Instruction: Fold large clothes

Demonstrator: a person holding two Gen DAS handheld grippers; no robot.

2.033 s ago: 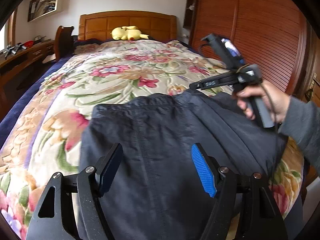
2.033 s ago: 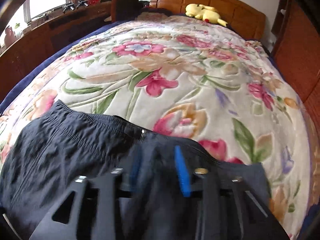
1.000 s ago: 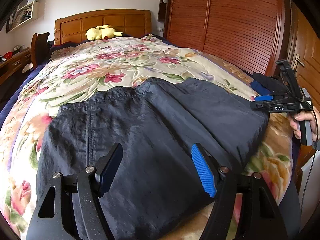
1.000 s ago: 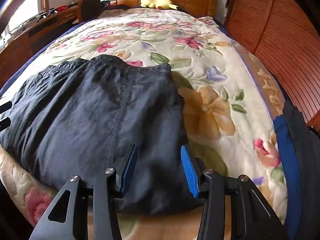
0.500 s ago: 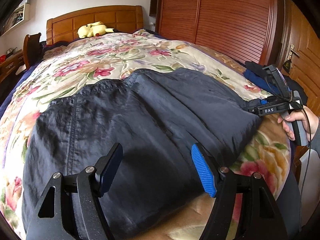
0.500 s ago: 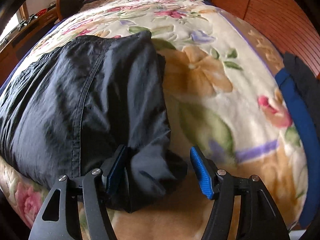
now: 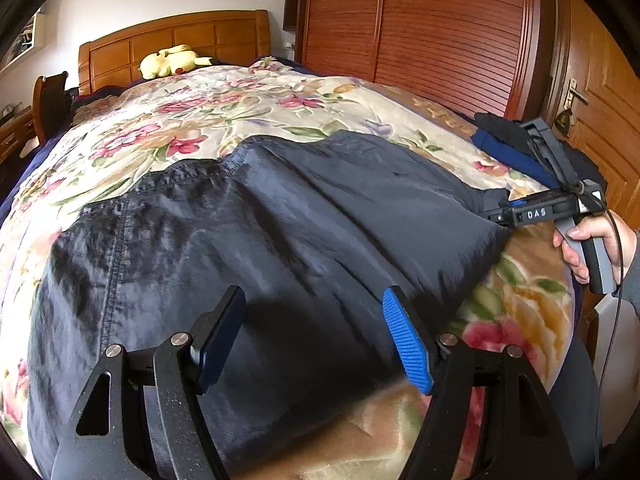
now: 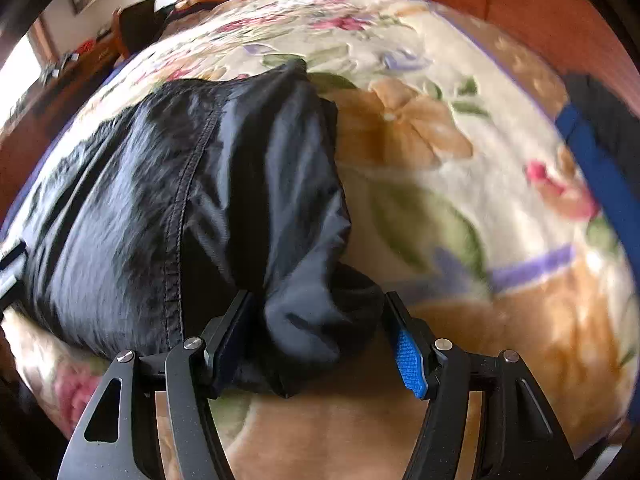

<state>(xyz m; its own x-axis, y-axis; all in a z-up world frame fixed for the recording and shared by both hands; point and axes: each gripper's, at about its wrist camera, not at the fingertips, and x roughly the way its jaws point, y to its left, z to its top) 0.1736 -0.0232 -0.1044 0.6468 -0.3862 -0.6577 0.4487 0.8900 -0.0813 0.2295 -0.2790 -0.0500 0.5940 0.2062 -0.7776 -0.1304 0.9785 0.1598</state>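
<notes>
Bed with floral blanket (image 7: 248, 120); dark navy nylon garment (image 7: 280, 232) spread across its foot edge, likely light, limp, slippery, best pinched at corners; left gripper (image 7: 316, 340) wide, empty; right gripper (image 8: 320, 340) parted, garment corner loose between

Both wrist cameras look from the bed's (image 7: 360, 92) foot edge toward the headboard (image 7: 176, 40), close above the dark garment (image 8: 224, 184) they share.

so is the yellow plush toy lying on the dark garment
No, the plush toy sits far up the bed by the headboard, well apart from the dark garment near the foot.
</notes>
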